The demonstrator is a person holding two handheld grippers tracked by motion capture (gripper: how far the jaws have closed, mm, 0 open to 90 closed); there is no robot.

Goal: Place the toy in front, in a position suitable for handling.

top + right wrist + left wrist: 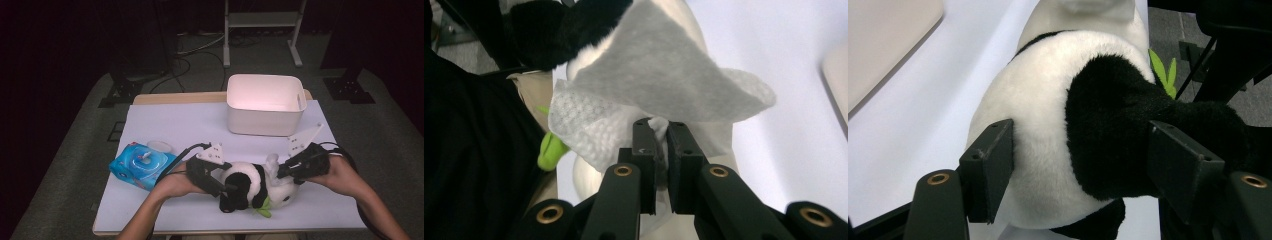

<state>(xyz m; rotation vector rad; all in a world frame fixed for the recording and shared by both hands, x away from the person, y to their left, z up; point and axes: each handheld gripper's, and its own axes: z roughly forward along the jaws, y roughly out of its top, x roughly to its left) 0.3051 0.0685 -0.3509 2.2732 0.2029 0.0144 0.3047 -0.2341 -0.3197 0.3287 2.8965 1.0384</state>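
A black-and-white panda plush lies on its side near the table's front edge, with a green leaf at its underside. My left gripper comes in from the left and its pads press on the plush's body, one on white fur, one on a black limb. My right gripper comes in from the right, shut on a white wipe. The wipe drapes against the white part of the plush and sticks up above it.
A blue pack of wet wipes lies at the front left, its lid flap open. A white plastic bin stands at the back of the white table cover. Cables trail from both grippers over the table's front edge.
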